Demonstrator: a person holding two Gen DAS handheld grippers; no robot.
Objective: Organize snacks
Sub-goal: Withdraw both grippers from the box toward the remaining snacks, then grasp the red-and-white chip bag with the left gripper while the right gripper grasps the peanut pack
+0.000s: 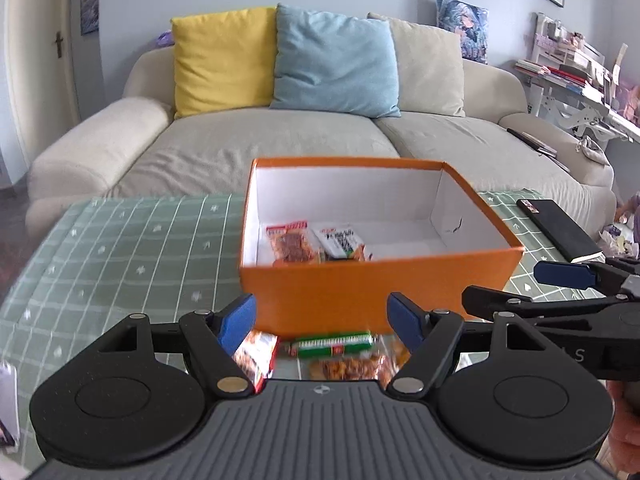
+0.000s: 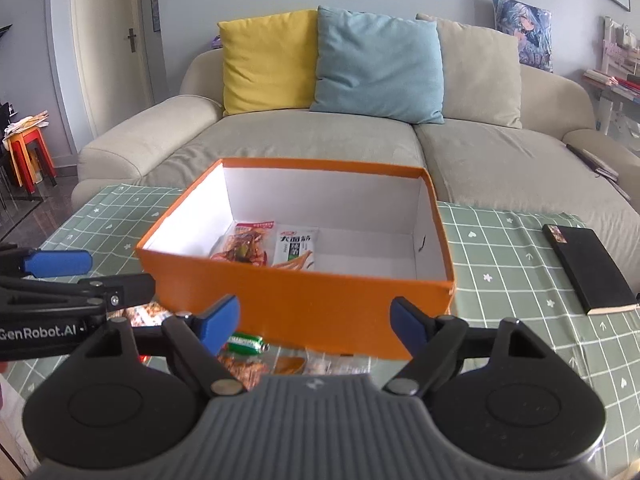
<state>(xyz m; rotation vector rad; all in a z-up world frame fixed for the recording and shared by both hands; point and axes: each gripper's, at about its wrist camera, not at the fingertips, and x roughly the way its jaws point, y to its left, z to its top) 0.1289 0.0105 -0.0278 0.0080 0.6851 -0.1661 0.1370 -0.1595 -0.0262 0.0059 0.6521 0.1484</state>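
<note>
My left tongs (image 1: 322, 320) stand with their blue pads wide apart and nothing between them, poised just short of the near wall of the orange box (image 1: 376, 292). My right tongs (image 2: 314, 322) are likewise apart and empty, alongside the left pair. The box sits open on the surface (image 1: 120, 248), which carries a green checked cloth. Inside it, against the left end, lie two snack packets side by side: a red packet (image 1: 290, 243) and a white packet (image 1: 340, 240). Outside the box, on the surface between its near wall and my tongs, lie more snacks: a green-wrapped packet (image 1: 332, 346), a red-and-white packet (image 1: 256, 362) and an orange packet (image 1: 352, 368). A black notebook (image 2: 588, 270) lies to the right of the box, apart from it.
</note>
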